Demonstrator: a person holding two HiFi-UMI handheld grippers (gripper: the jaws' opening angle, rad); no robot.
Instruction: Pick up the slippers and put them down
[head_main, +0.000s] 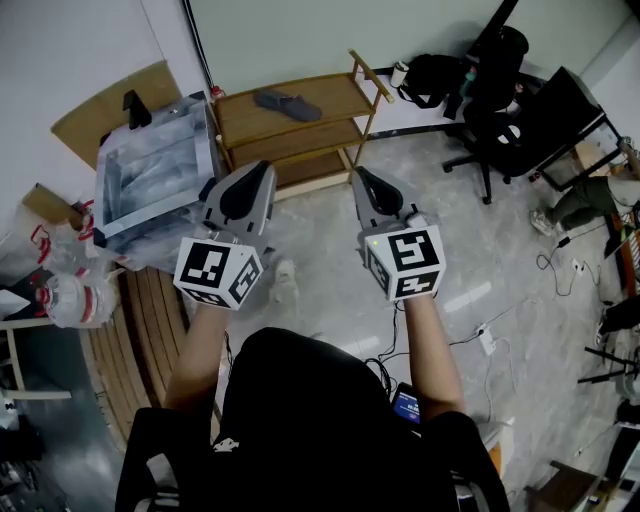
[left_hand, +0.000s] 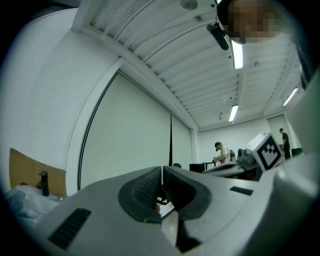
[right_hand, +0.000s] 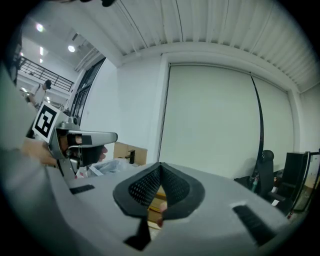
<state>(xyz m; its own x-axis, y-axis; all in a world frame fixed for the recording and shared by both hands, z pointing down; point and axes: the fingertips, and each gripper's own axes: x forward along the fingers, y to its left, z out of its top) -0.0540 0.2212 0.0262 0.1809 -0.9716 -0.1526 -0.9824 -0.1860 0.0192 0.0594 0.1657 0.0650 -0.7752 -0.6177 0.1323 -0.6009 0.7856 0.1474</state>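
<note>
1. A wooden rack (head_main: 300, 125) is standing at the far wall. A grey box (head_main: 155, 175) is sitting just left of it, and plastic bags (head_main: 70, 290) are lying nearer on the left.
2. A black chair (head_main: 495, 85) is standing at the far right, and cables (head_main: 470, 340) are lying on the floor (head_main: 330, 250) at the right.
3. From both grippers to the rack, only floor is showing.
4. The slipper (head_main: 287, 104), a dark one, is lying on the top board of the rack. It is lying farther away than both grippers and well apart from them. In the left-right direction it is sitting between them, a little closer to the left one.
5. The left gripper (head_main: 262, 170) is hovering in the air over the floor, pointing toward the rack. Its jaws are meeting at the tips, with nothing between them, and it is touching nothing.
6. The right gripper (head_main: 362, 176) is hovering beside it at a similar distance from the rack. Its jaws are also pressed together, holding nothing and touching nothing.
</note>
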